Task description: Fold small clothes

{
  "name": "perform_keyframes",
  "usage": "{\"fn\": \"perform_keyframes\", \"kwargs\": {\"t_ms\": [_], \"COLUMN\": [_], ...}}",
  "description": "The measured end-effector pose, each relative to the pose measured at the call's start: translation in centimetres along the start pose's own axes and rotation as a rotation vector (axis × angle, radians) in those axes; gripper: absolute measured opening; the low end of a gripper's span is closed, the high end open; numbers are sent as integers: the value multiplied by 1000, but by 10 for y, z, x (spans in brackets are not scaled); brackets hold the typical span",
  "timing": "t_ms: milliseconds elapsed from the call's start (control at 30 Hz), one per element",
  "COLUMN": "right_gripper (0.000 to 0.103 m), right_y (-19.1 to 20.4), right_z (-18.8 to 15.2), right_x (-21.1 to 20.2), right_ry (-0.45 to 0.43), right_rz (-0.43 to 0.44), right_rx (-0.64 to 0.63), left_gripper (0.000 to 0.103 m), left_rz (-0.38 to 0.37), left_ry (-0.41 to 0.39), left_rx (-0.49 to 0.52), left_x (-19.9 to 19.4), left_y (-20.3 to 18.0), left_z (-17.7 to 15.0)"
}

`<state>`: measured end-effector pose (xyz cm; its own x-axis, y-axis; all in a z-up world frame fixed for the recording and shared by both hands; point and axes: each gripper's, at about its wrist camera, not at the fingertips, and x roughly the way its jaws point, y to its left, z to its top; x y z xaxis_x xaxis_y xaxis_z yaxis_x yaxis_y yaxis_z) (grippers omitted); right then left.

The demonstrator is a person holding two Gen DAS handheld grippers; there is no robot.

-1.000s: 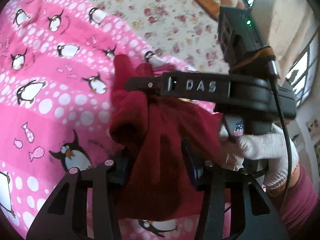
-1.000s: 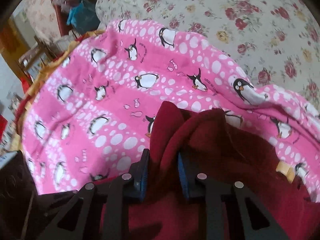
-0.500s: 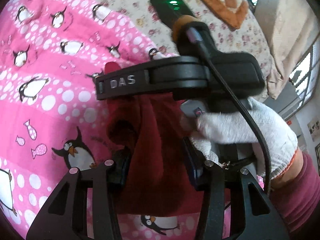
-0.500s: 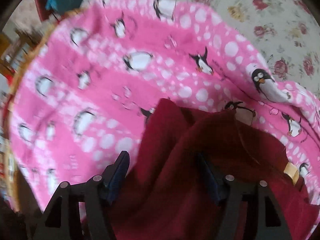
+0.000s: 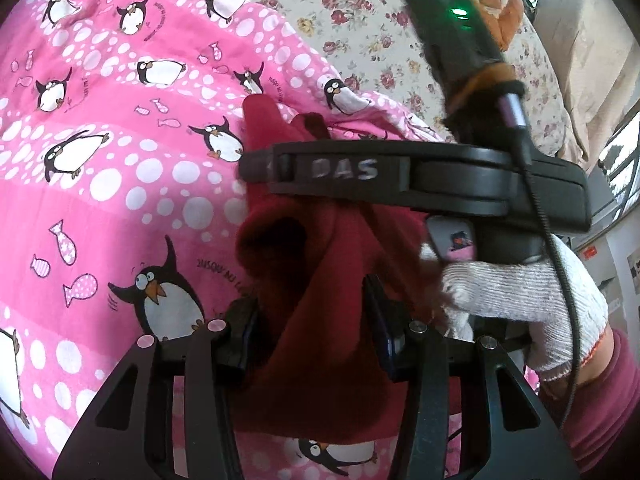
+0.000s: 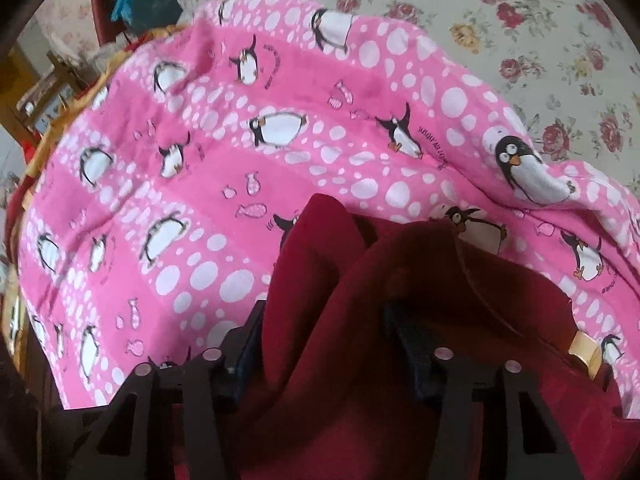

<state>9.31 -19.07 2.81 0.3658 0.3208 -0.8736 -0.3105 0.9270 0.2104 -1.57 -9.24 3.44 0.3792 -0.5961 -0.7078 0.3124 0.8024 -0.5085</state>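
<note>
- The dark red garment (image 5: 328, 280) lies bunched on a pink penguin blanket (image 5: 120, 168), which covers a floral sheet (image 6: 540, 40).
- Left gripper (image 5: 310, 332): pads clamped on a red fold.
- Right gripper (image 6: 324, 340): jaws have just been closing around the cloth; whether they press it, I cannot tell.
- Only the left view shows the right gripper's body and the white-gloved hand (image 5: 528, 312).
- Only the right view shows a tan label (image 6: 584, 350).

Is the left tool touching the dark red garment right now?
Touching. The left wrist view shows the dark red garment bunched between the left tool fingers, the cloth pressed against both pads and hanging down below them.
</note>
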Motion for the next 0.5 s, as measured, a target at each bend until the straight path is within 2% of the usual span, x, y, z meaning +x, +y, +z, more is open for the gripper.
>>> {"fn": "perform_keyframes", "kwargs": {"t_ms": [167, 267, 333, 500], "right_gripper": [43, 35, 31, 29], "right_y": [-10, -11, -12, -22], "right_z": [-8, -14, -16, -32], "right_x": [-13, -25, -33, -76], "right_ry": [-47, -72, -93, -183], "right_rz": [56, 65, 75, 113], "right_rx": [44, 53, 61, 93], "left_gripper": [46, 31, 29, 23], "left_rz": [19, -4, -7, -30], "left_ry": [10, -5, -20, -45], "left_rx": [33, 68, 79, 116], "left_x": [5, 0, -7, -26], "left_y": [-5, -15, -24, -51], "left_z": [-3, -5, -7, -8]}}
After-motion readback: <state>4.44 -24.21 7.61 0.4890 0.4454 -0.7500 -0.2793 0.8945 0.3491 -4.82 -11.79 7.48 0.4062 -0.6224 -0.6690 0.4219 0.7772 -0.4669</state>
